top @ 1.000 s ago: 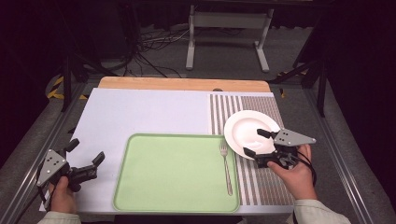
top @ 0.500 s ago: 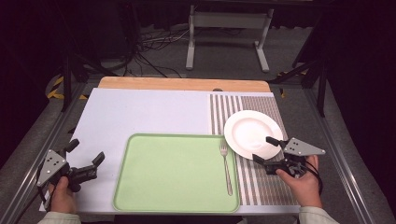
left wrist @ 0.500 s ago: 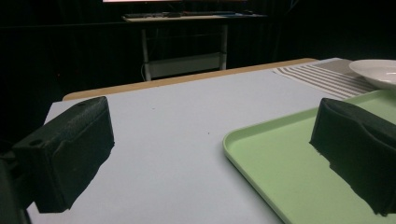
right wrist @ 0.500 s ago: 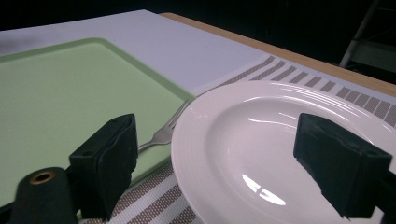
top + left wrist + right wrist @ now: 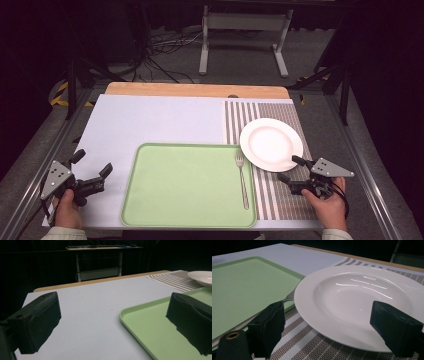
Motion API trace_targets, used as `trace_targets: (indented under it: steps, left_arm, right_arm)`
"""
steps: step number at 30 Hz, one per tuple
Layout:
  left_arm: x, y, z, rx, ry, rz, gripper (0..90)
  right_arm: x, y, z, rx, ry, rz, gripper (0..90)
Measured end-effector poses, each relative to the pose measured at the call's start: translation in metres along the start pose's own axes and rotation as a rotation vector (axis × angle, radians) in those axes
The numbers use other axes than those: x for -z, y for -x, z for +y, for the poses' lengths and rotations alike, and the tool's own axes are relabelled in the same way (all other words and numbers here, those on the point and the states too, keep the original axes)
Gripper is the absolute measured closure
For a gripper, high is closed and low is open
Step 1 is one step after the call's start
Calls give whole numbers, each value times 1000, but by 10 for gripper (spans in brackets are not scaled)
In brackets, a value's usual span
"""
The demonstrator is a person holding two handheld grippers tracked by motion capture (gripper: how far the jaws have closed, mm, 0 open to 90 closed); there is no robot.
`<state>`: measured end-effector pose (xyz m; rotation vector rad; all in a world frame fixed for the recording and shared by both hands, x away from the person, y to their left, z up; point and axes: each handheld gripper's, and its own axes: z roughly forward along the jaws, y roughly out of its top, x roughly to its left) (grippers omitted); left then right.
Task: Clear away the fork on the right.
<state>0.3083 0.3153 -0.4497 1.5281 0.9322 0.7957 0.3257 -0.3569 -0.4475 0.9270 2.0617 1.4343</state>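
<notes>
White china sits alone on the striped mat: the plate (image 5: 271, 144) rests at the table's right side, just beside the green tray (image 5: 185, 185), free of both tools. The right gripper (image 5: 289, 169) hangs just short of the plate's near rim, jaws spread wide & empty; a sec ago it was up over that rim, half a sec ago already backing toward the person, so it has drawn off from the dish. In the right gripper view the plate (image 5: 359, 300) lies between the two black jaws, but beyond their tips, w/ neither pad touching the rim. That retreat reads as a release: the plate looks placed on the striped mat (image 5: 280, 190), so this step seems done, though a re-approach for a fresh grip can't be ruled out. The fork (image 5: 242, 179) lies along the tray's right edge, tines toward the far side, near the right gripper & likely next in line. Over at the near left corner the left gripper (image 5: 91, 173) hovers above the white table cover (image 5: 160, 120), jaws wide apart w/ nothing in them, unmoved across the last sec; its own view shows the tray's corner (image 5: 160, 327) past the jaws.
</notes>
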Motion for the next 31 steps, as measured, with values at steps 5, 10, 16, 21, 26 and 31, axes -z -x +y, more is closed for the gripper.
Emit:
trace_targets:
  steps: [5, 10, 16, 21, 26, 31]
  left_arm:
    - [0, -1, -1, 12, 3, 1, 3]
    - [0, -2, 0, 9, 3, -1, 3]
    - [0, -2, 0, 8, 2, -1, 3]
    - [-1, -3, -1, 14, -2, 1, 3]
    - [-1, -4, -2, 25, -4, 1, 3]
    - [-1, -4, -1, 17, -4, 0, 3]
  right_arm:
    - [0, 0, -4, -17, -6, -7, 136]
    - [1, 1, -4, -30, 2, -11, 135]
    - [2, 2, -3, -32, 8, -12, 135]
    - [3, 2, -3, -41, 15, -16, 135]
    - [3, 2, -2, -38, 20, -16, 135]
    - [3, 1, -1, -33, 21, -14, 135]
